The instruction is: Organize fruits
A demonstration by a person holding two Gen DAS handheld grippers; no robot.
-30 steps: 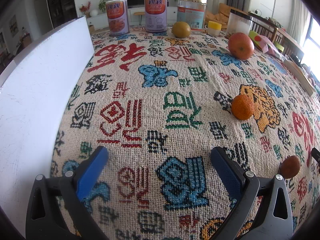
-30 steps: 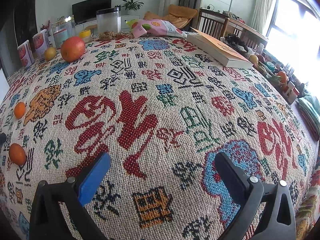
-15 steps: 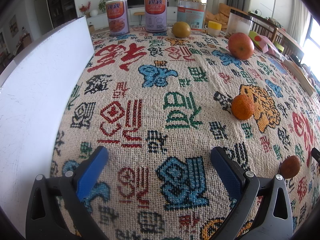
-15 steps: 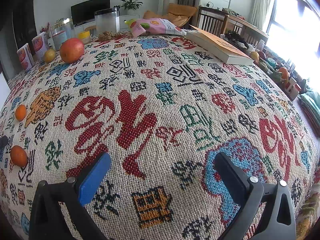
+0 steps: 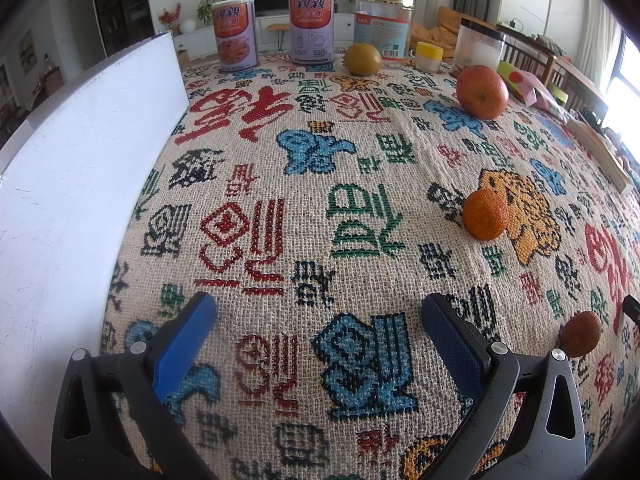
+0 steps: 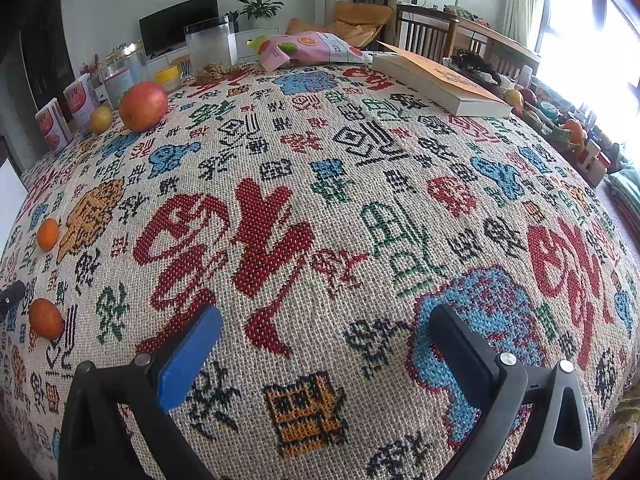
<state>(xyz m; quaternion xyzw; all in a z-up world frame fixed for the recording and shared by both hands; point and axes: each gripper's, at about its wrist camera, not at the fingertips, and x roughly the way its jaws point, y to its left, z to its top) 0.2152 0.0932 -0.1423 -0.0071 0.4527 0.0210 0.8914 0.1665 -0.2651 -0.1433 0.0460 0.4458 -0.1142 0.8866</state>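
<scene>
Several fruits lie on a patterned woven tablecloth. In the left wrist view a small mandarin (image 5: 485,214) sits right of centre, a second mandarin (image 5: 581,334) near the right edge, a large red-orange fruit (image 5: 482,92) at the far right and a yellow-green fruit (image 5: 362,59) at the back. My left gripper (image 5: 316,320) is open and empty, low over the cloth. In the right wrist view the same two mandarins (image 6: 48,233) (image 6: 45,318) lie at the far left, with the large red fruit (image 6: 143,106) and yellow fruit (image 6: 100,119) behind. My right gripper (image 6: 320,332) is open and empty.
A white board (image 5: 72,184) stands along the left side. Two cans (image 5: 235,34) (image 5: 311,27), a clear jar (image 5: 384,26) and a plastic container (image 5: 478,46) line the back. A book (image 6: 440,80) and a pink snack bag (image 6: 316,50) lie at the far right side.
The right wrist view has tilted and shifted slightly, so the table appears a little lower and further right. The left gripper and the fruits have not moved.
</scene>
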